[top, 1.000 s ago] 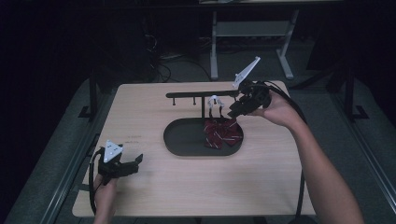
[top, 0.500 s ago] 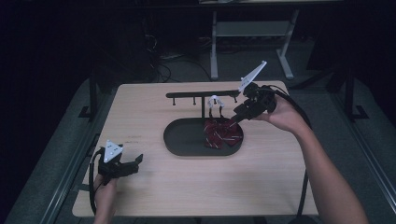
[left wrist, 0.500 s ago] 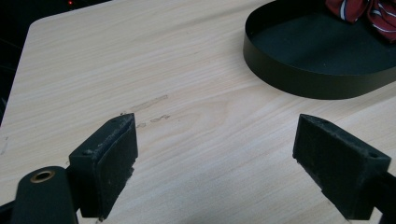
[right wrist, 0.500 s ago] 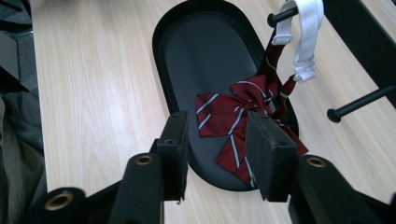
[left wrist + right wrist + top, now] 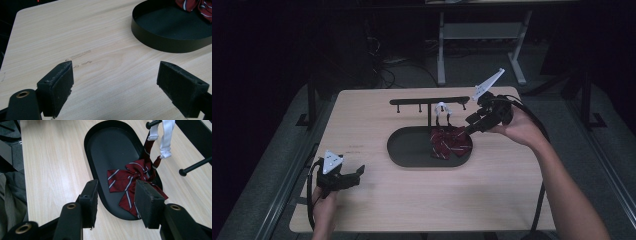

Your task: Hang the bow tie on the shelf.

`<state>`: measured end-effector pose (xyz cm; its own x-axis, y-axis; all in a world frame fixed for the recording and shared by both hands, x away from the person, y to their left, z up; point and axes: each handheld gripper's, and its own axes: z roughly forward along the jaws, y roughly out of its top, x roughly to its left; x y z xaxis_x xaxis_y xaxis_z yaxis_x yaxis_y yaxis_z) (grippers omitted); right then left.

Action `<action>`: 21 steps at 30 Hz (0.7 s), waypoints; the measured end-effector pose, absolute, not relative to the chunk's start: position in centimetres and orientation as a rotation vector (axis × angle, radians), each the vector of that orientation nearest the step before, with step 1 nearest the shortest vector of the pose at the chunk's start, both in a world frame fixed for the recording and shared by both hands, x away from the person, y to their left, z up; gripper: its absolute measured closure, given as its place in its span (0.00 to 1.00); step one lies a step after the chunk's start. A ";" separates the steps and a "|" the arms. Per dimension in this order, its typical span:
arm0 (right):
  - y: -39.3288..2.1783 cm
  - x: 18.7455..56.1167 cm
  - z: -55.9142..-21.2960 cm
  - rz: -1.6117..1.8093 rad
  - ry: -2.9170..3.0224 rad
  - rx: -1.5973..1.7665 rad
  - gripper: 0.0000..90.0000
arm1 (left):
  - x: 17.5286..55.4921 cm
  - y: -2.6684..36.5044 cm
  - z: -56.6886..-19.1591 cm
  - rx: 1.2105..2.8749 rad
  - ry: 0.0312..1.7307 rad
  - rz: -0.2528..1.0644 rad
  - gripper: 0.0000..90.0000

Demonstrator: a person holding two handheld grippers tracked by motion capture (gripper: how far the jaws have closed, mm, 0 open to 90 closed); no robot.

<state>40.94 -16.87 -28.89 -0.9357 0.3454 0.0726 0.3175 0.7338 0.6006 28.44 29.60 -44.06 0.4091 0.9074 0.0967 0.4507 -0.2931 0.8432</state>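
A dark red striped bow tie (image 5: 449, 142) lies in the right half of a black oval tray (image 5: 409, 150). Its white strap (image 5: 443, 111) hangs over a peg of the black rack (image 5: 429, 101) behind the tray. My right gripper (image 5: 469, 125) hovers over the tray's right end, tilted down at the bow tie (image 5: 130, 180). This right gripper (image 5: 116, 200) is open, with nothing between its jaws. The white strap (image 5: 166, 137) dangles beyond them. My left gripper (image 5: 354, 175) rests at the table's front left, and the left gripper (image 5: 115, 82) stands wide open over bare wood.
The tray's wall (image 5: 170, 45) rises ahead and right of the left gripper. The rack's pegs (image 5: 195, 166) stick out beside the tray. The wooden table (image 5: 492, 190) has free room in front of the tray. A cable trails from the right hand off the table's right edge.
My right gripper has drawn back a little to the right and toward the person, staying above the tray's right end. The left gripper has not moved.
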 end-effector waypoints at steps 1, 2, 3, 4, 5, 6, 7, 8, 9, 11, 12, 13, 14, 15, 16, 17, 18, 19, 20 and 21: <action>-17.0 40.9 -29.0 0.984 2.884 0.552 0.58 | 28.4 29.6 -44.0 1.904 1.160 0.760 0.15; -17.0 40.9 -29.1 0.986 2.885 0.561 0.58 | 28.4 29.6 -44.0 1.904 1.161 0.759 0.15; -17.1 40.9 -29.1 0.986 2.884 0.563 0.57 | 28.4 29.6 -44.1 1.904 1.161 0.760 0.15; -17.2 40.8 -29.2 0.985 2.887 0.570 0.57 | 28.4 29.6 -44.1 1.904 1.162 0.758 0.15; -17.3 40.8 -29.3 0.986 2.889 0.572 0.57 | 28.4 29.6 -44.1 1.903 1.161 0.759 0.15; -17.4 40.8 -29.3 0.984 2.888 0.575 0.57 | 28.4 29.6 -44.1 1.903 1.163 0.759 0.15; -17.5 40.7 -29.4 0.987 2.888 0.576 0.56 | 28.4 29.6 -44.1 1.903 1.162 0.760 0.15; -17.6 40.7 -29.5 0.988 2.889 0.582 0.56 | 28.4 29.6 -44.1 1.904 1.164 0.759 0.15; -17.7 40.6 -29.6 0.983 2.890 0.587 0.55 | 28.4 29.6 -44.1 1.904 1.163 0.760 0.15; -17.9 40.6 -29.8 0.984 2.886 0.591 0.55 | 28.4 29.6 -44.1 1.904 1.163 0.761 0.15; -18.0 40.5 -29.9 0.989 2.883 0.597 0.54 | 28.4 29.6 -44.1 1.905 1.164 0.760 0.15; -18.1 40.5 -30.0 0.991 2.882 0.602 0.54 | 28.4 29.6 -44.1 1.904 1.165 0.759 0.15; -18.2 40.4 -30.1 0.989 2.884 0.609 0.54 | 28.4 29.6 -44.1 1.904 1.163 0.760 0.15; -18.3 40.4 -30.2 0.990 2.880 0.613 0.54 | 28.4 29.6 -44.1 1.904 1.162 0.761 0.15; -18.5 40.3 -30.2 0.988 2.881 0.618 0.54 | 28.4 29.6 -44.0 1.905 1.162 0.761 0.15; -18.6 40.3 -30.3 0.989 2.877 0.620 0.54 | 28.4 29.6 -44.0 1.904 1.164 0.760 0.15; -18.7 40.2 -30.4 0.992 2.881 0.630 0.53 | 28.4 29.6 -44.1 1.903 1.164 0.761 0.15; -18.8 40.2 -30.5 0.991 2.878 0.622 0.53 | 28.4 29.6 -44.1 1.904 1.165 0.760 0.15; -18.8 40.1 -30.5 0.988 2.882 0.628 0.53 | 28.4 29.6 -44.1 1.904 1.165 0.759 0.15; -18.9 40.1 -30.6 0.988 2.882 0.632 0.53 | 28.5 29.6 -44.1 1.908 1.163 0.760 0.15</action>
<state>40.07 -18.86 -30.57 -0.9170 0.3858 0.1011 0.3667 0.7159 0.5942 28.45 29.56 -44.10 0.4076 0.9079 0.0977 0.4544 -0.2945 0.8407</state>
